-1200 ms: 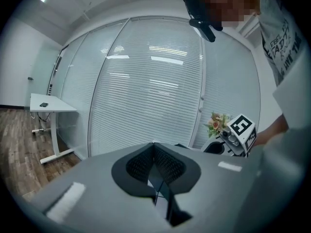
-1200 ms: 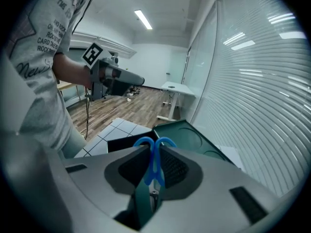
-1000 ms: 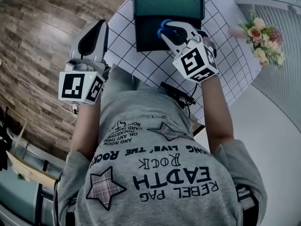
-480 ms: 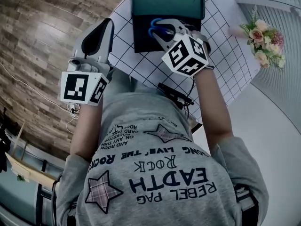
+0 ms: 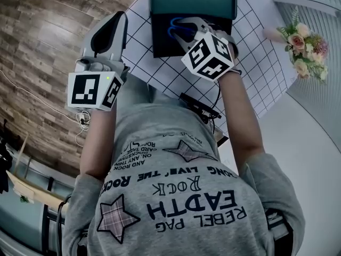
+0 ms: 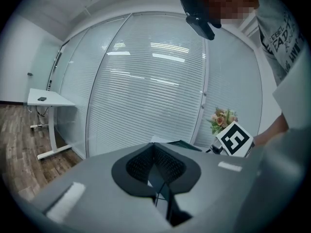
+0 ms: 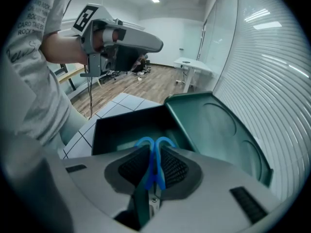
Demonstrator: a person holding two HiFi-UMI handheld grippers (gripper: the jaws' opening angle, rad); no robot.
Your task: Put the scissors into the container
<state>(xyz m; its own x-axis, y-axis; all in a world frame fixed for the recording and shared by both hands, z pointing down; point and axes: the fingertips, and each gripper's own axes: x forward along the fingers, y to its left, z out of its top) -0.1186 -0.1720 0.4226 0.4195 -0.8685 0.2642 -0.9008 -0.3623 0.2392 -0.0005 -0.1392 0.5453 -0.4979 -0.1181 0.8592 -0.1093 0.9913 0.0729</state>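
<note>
Blue-handled scissors (image 7: pixel 154 161) over the open container (image 7: pixel 104 130)

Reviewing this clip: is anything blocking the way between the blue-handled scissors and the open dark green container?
Nothing visible does. The right gripper holds the blue-handled scissors over the dark green plastic container, and its hinged lid stands open behind the tray, clear of the way down.

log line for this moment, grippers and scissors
right gripper: shut on scissors | scissors: held over open container, not released | left gripper: shut, empty
</note>
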